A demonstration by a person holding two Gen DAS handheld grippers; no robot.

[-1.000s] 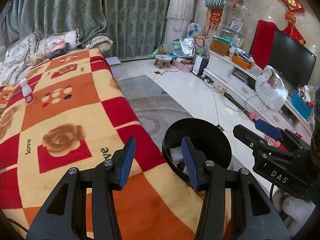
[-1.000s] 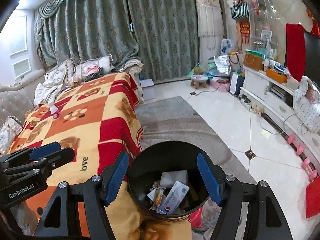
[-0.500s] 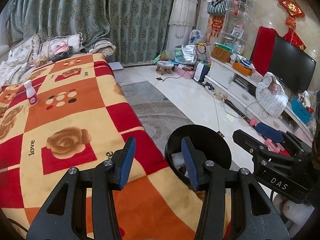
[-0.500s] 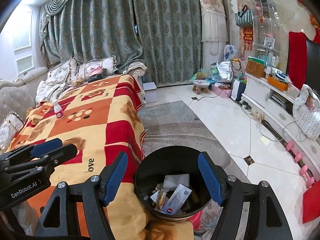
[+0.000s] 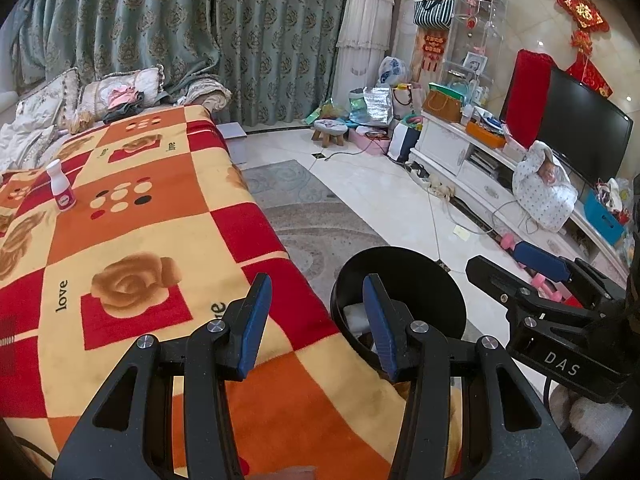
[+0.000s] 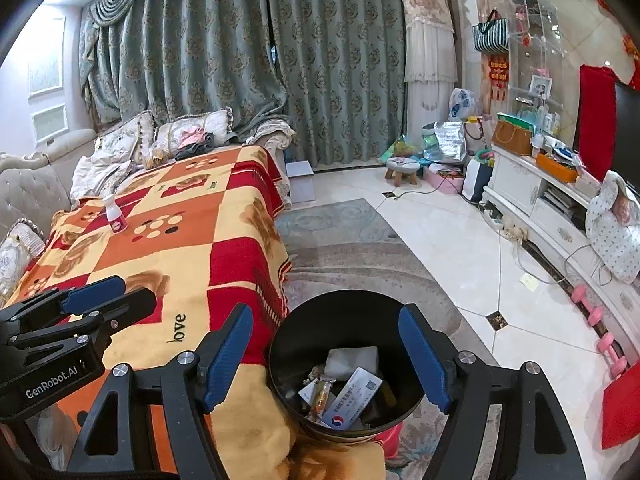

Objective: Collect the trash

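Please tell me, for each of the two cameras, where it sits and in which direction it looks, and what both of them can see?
Left wrist: sits on the left gripper, angled down over the blanket; its empty jaws and the right gripper show.
Right wrist: sits on the right gripper, looking down into the black trash bin; its jaws, opening, hold nothing; the left gripper shows.
Shared: bin, blanket, small white bottle, curtains, TV stand.

Black bin [image 6: 280, 364]; red, orange, yellow checked blanket [image 5: 132, 240]; grey-green patterned curtains [image 6: 224, 48].
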